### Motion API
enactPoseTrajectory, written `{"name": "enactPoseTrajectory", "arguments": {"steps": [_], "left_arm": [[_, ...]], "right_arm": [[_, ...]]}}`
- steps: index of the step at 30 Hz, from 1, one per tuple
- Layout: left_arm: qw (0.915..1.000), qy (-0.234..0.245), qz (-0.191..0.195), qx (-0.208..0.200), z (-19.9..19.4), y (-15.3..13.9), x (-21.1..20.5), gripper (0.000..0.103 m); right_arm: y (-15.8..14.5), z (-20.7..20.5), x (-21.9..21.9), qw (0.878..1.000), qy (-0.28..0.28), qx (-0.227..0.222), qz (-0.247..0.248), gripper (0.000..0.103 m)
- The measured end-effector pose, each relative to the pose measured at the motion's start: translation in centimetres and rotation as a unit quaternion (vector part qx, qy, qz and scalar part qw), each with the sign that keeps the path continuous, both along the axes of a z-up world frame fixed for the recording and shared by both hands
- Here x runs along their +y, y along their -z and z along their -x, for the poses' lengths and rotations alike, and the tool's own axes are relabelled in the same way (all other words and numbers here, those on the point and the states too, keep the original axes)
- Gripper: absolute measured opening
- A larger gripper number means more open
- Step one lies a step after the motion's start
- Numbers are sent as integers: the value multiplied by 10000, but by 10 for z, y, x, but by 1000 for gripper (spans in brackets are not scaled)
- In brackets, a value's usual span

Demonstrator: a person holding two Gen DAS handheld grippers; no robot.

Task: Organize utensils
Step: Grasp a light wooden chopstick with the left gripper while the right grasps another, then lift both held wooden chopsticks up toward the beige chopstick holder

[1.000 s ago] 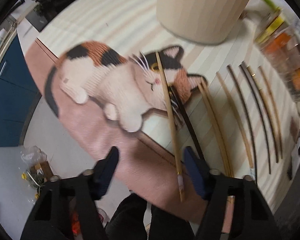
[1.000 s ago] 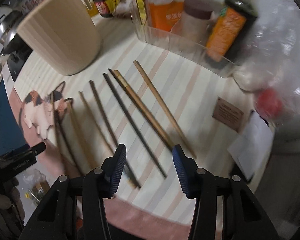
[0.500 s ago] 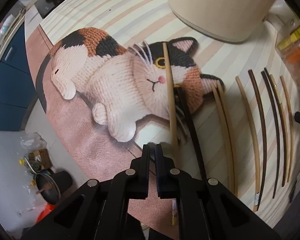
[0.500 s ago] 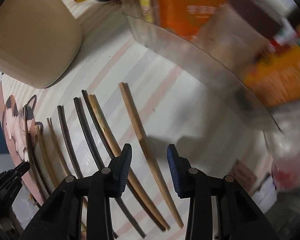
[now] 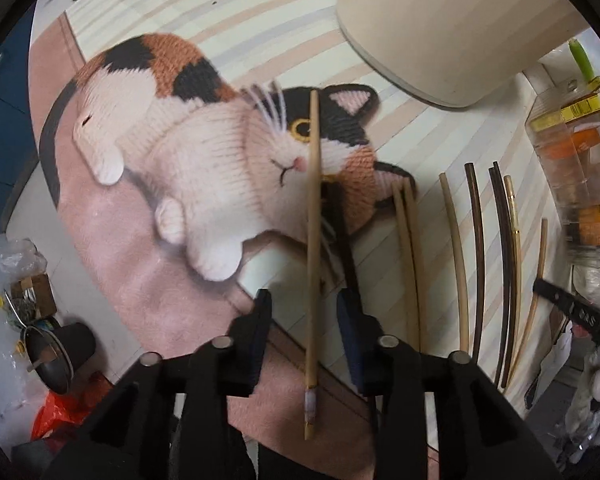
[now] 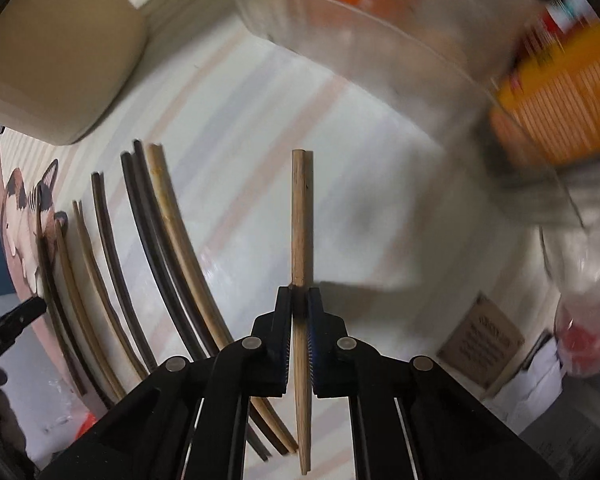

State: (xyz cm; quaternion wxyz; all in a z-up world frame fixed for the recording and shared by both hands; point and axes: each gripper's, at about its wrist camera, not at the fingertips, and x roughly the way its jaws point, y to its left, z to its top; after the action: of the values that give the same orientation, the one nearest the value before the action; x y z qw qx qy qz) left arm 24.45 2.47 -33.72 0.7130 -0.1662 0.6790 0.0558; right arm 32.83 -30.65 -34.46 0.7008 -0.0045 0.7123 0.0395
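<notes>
Chopsticks lie in a loose row on the striped bench top, approx. parallel, some pale, some dark. One light wooden chopstick (image 6: 302,216) is clamped between the fingers of the right gripper (image 6: 300,300), w/ its jaws pressed together on it; the stick runs straight ahead along the fingers, its far end over the bench mid-area, its near end passing back under the gripper. To its left in the right wrist view sits the dark pair (image 6: 156,248) beside a tan chopstick (image 6: 180,232), then more sticks toward the bench's left edge.

In the left wrist view, the left gripper (image 5: 305,320) has its fingers apart, straddling a pale chopstick (image 5: 313,240) w/o touching it (gap visible on both sides). That stick lies across the cat-print mat (image 5: 188,152) near the bench's front edge, its near end overhanging the pink border. A beige ribbed container (image 5: 452,28) stands at the back of the bench; clear bin of packets (image 5: 572,140) at the right edge, blurred.
</notes>
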Motion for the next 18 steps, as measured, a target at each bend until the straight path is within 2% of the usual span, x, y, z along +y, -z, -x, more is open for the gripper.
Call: {"name": "enactPoseTrajectory", "arguments": {"steps": [3, 5, 7, 8, 12, 15, 18], "left_arm": [[9991, 209, -370, 48, -7, 5, -8, 31], [9977, 328, -600, -38, -12, 2, -14, 27], [9953, 435, -857, -120, -16, 0, -19, 14], [9951, 452, -861, -175, -17, -1, -18, 6], [9949, 434, -898, -171, -17, -2, -17, 5], [9952, 464, -855, -81, -2, 2, -20, 5], [9970, 461, -614, 52, 11, 7, -18, 5]], "right_arm": [[1, 4, -7, 10000, 54, 33, -76, 7], [1, 2, -8, 9999, 67, 57, -72, 7], [2, 11, -10, 10000, 38, 54, -39, 8], [7, 12, 0, 10000, 9, 41, -17, 8], [4, -3, 6, 10000, 16, 66, -23, 8], [6, -2, 8, 10000, 19, 61, -39, 7], [8, 5, 8, 9997, -101, 236, 60, 7]]}}
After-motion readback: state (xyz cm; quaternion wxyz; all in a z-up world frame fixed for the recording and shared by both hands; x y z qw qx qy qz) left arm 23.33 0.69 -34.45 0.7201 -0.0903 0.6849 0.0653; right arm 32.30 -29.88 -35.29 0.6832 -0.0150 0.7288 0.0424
